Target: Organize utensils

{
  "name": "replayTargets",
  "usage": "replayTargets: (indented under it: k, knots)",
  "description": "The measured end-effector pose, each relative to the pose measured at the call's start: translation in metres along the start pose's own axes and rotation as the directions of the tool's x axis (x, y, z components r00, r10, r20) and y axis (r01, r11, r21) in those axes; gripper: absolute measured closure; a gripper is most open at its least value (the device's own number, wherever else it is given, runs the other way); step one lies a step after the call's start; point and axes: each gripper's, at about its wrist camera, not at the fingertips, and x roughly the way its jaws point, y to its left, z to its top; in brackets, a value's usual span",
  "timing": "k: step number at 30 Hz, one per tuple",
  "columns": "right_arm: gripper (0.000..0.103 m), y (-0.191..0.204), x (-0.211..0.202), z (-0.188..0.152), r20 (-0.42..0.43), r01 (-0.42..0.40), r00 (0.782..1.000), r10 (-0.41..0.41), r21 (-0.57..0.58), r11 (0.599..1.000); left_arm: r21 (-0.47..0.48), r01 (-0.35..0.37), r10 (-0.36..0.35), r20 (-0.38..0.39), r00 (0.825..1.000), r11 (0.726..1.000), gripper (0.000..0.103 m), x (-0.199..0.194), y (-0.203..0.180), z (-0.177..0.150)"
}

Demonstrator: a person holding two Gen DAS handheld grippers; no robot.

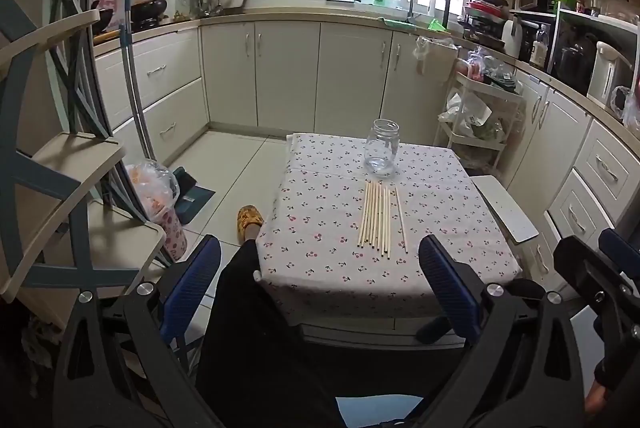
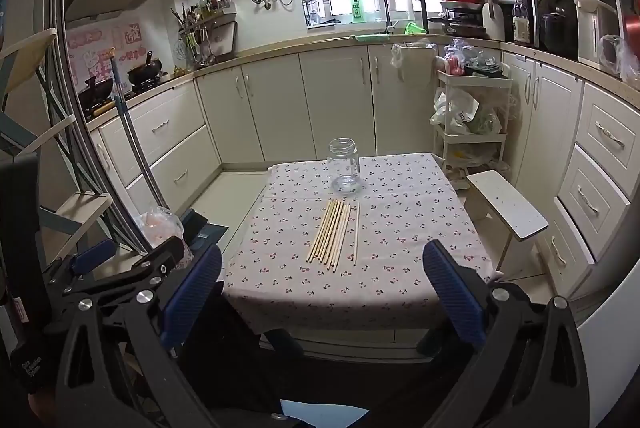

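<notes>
The wooden sticks (image 1: 381, 218) were laid flat in a row on the bench (image 1: 460, 211), which was covered with a cloth printed with small cherries. One stick (image 2: 356, 232) was set slightly apart at the right side of the bundle. Just behind the sticks, a clear glass jar (image 1: 382, 146) was placed upright, without a lid. Nothing was seen inside the jar.

The left tool (image 1: 320, 282) was held before the near edge of the bench, tilted downward, with its blue pads spread wide and nothing between them. The right tool (image 2: 322, 292) was held in the same manner, wide open and empty. Both were kept well apart from the sticks. A white stool (image 2: 508, 205) was seen beside the bench at the right.
</notes>
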Motion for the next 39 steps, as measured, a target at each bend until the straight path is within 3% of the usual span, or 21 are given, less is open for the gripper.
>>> replayTargets:
  k: [39]
  knots:
    - [0.006,0.0072,0.0048,-0.0065,-0.013,-0.018,1.000,0.018,-0.008,1.000,0.006,0.003,-0.003,-0.014,1.000,1.000,0.008,0.0043,-0.0004,-0.0047]
